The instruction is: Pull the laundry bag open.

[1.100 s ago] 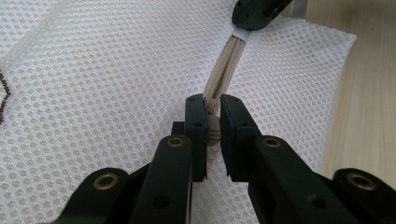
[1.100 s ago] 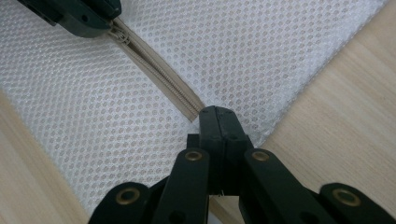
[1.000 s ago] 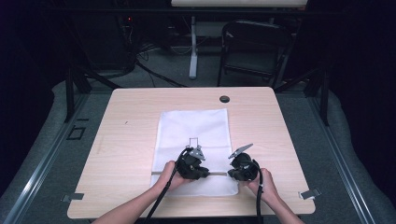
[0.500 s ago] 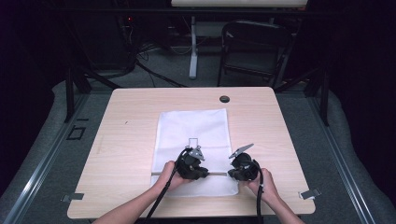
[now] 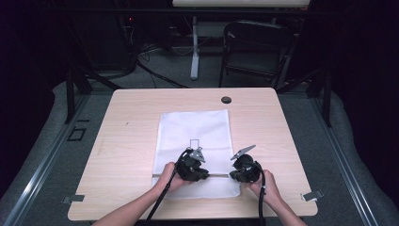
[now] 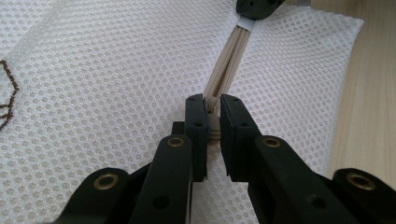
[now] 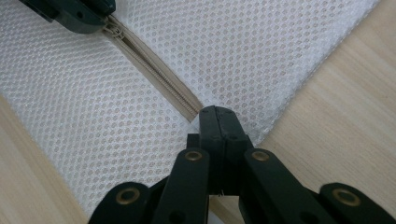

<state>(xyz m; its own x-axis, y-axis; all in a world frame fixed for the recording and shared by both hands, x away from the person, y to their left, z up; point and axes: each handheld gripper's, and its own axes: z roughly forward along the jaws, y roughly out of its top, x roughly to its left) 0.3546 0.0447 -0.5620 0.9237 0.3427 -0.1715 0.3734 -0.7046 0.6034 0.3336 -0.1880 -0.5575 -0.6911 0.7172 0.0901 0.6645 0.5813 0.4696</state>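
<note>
A white mesh bag [image 5: 195, 129] lies flat on the wooden table [image 5: 127, 141], with a beige zipper [image 5: 219, 175] running across its near end. My left gripper [image 5: 206, 175] is shut on the zipper's pull; in the left gripper view the jaws [image 6: 213, 105] pinch the pull [image 6: 214, 127], and the zipper [image 6: 229, 65] runs away from them. My right gripper [image 5: 234, 175] faces it from the right. Its jaws [image 7: 218, 114] are shut on the mesh bag [image 7: 261, 51] at the zipper's [image 7: 154, 74] end, near the bag's edge. Each gripper is held in a hand.
A black round grommet [image 5: 226, 100] sits in the table near its far edge. A small dark outline [image 5: 194, 143] is stitched on the bag just beyond the left gripper. Bare wood lies left and right of the bag. A chair [image 5: 256, 52] stands behind the table.
</note>
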